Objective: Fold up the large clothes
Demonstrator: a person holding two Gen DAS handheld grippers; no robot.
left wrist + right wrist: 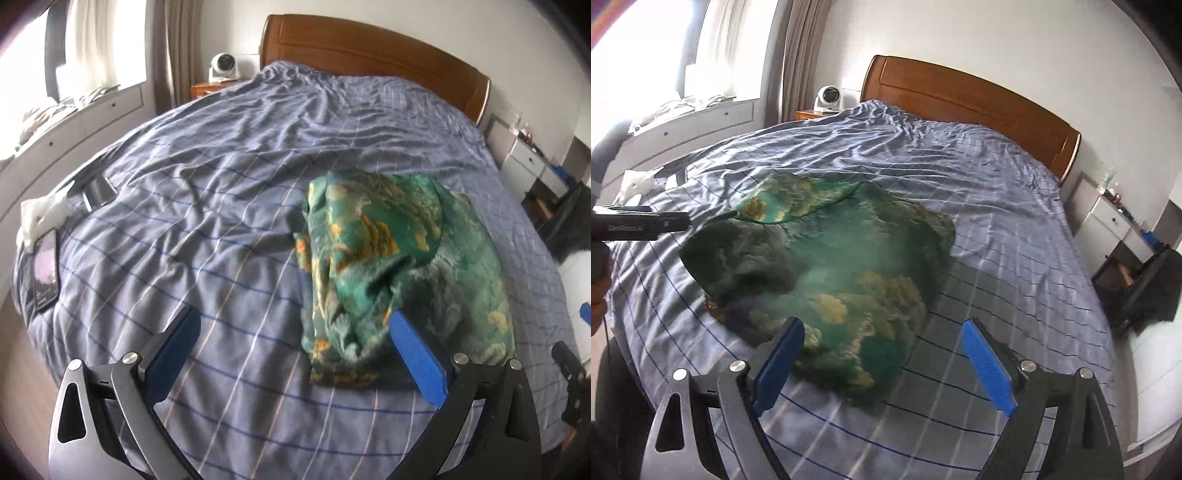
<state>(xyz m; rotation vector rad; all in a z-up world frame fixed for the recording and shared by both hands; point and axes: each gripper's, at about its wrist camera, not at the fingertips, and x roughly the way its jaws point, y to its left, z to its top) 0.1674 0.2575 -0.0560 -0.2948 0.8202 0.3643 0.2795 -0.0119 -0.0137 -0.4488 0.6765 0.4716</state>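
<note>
A green garment with gold patches lies in a rumpled, roughly folded bundle on the blue checked bed cover. My left gripper hangs above the cover with its blue pads wide apart and nothing between them; the bundle lies past its right pad. In the right wrist view the same garment spreads across the bed, blurred. My right gripper stands open above its near edge, holding nothing. The left gripper's dark body shows at that view's left edge.
A phone, a white cloth and a dark flat object lie at the bed's left side. A wooden headboard stands at the back, a white fan on a nightstand, white drawers to the right.
</note>
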